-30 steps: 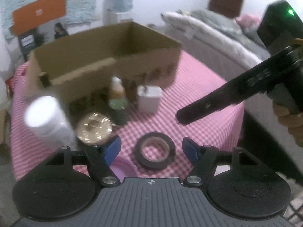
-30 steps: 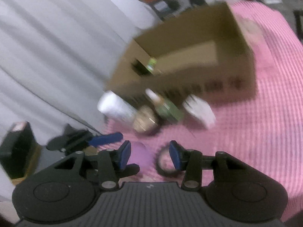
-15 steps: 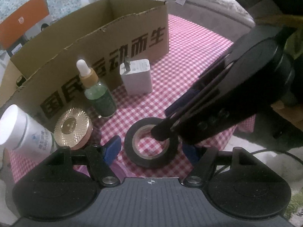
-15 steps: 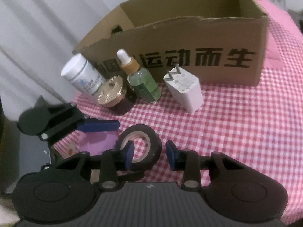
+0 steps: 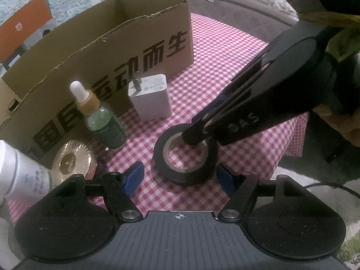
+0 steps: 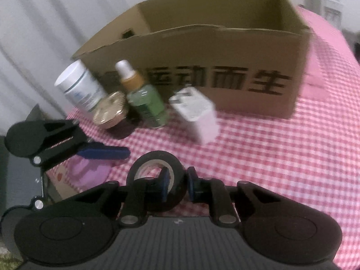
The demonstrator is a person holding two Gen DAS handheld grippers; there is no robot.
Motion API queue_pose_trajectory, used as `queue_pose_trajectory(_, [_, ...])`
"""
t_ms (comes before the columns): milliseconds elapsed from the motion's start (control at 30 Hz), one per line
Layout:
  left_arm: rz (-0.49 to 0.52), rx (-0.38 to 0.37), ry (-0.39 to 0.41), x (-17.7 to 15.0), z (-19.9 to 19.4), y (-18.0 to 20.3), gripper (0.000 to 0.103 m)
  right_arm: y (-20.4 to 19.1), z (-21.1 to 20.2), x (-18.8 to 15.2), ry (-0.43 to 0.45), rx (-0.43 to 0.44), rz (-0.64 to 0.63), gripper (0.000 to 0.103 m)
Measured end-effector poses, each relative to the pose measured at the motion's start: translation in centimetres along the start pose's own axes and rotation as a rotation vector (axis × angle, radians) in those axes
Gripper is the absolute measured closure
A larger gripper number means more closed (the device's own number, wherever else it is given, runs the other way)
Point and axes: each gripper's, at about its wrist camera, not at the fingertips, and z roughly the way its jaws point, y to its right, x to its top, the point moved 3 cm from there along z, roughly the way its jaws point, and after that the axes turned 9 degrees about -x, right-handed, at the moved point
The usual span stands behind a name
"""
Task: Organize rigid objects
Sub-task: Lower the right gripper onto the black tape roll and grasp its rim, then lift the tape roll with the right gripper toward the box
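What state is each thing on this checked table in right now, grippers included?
Tape roll: flat, one right gripper finger inside its hole.
Cardboard box: open-topped.
Dropper bottle: upright, capped.
White bottle: upright, capped.
Gold-lidded jar: closed.
Charger: unplugged, prongs folded out.
Left gripper: open, empty.
Right gripper: straddling the roll's wall, not yet shut.

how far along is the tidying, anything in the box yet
Nothing visibly done: the visible part of the cardboard box interior looks empty. In hand: the right gripper straddles the wall of the black tape roll, one jaw inside the hole and one outside, not yet clamped; the roll looks to be on the tablecloth. Left: the charger, dropper bottle, gold-lidded jar and white bottle stand outside. The left gripper is open, holding nothing.
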Motion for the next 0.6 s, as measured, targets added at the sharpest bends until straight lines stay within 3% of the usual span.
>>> queue_pose_trajectory(300, [-0.012, -0.043, 0.023, 0.7, 0.9, -0.1, 0.036, 0.8, -0.4, -0.7, 0.021, 0.009, 0.019, 0.085])
queue_pose_trajectory(600, [-0.021, -0.024, 0.078, 0.3, -0.6, 0.4, 0.037, 0.0, -1.2, -1.1, 0.056, 0.005, 0.029, 0.085])
